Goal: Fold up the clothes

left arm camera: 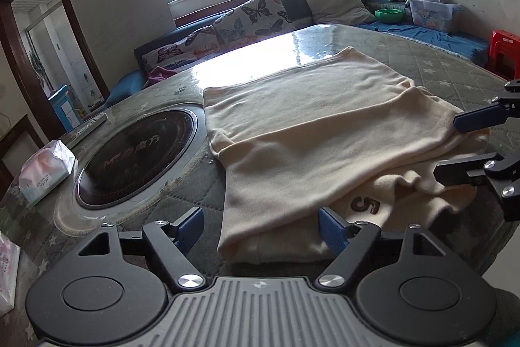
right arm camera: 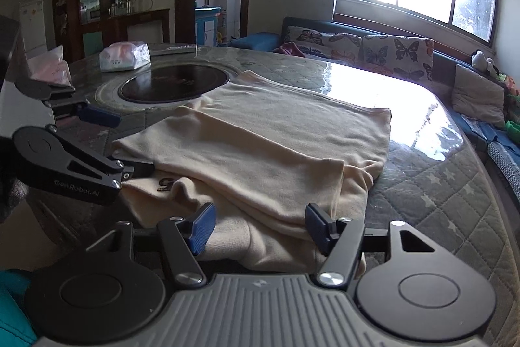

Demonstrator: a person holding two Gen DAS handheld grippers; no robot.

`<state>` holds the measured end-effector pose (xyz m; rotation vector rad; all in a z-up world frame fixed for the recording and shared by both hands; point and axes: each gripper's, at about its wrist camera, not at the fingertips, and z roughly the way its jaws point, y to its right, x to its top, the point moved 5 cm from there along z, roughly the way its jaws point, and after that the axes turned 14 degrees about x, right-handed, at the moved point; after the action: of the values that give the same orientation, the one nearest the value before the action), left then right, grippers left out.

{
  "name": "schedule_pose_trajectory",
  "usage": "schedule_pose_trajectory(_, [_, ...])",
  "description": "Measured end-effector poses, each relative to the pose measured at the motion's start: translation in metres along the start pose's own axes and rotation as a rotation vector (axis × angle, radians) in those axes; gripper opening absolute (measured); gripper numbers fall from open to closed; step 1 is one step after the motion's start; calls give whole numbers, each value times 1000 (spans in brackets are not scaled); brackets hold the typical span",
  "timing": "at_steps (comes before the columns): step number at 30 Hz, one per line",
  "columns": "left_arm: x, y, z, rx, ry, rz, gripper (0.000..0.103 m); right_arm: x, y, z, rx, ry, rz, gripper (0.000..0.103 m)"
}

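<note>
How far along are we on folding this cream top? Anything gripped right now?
Partly done: the cream garment lies on the table with a layer already folded over, a brown number patch peeking out beneath. Nothing is in hand: the left gripper and right gripper are both open at the near edge. Left: at least another fold, as the near hem looks bunched.

Folded garment [left arm camera: 302, 132] on the table [left arm camera: 432, 67], round inset plate [left arm camera: 136, 158] left, tissue pack [left arm camera: 45, 171] beyond.
</note>
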<state>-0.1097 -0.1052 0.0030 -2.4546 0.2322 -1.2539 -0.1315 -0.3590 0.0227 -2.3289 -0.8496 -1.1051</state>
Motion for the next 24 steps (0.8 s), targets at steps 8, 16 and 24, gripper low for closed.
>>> schedule_pose_trajectory(8, [3, -5, -6, 20, 19, -22, 78, -9, -10, -9, -3, 0, -34, 61])
schedule_pose_trajectory(16, [9, -7, -10, 28, 40, -43, 78, 10, 2, -2, -24, 57, 9, 59])
schedule_pose_trajectory(24, [2, 11, -5, -9, 30, 13, 79, 0, -6, 15, -30, -15, -64, 57])
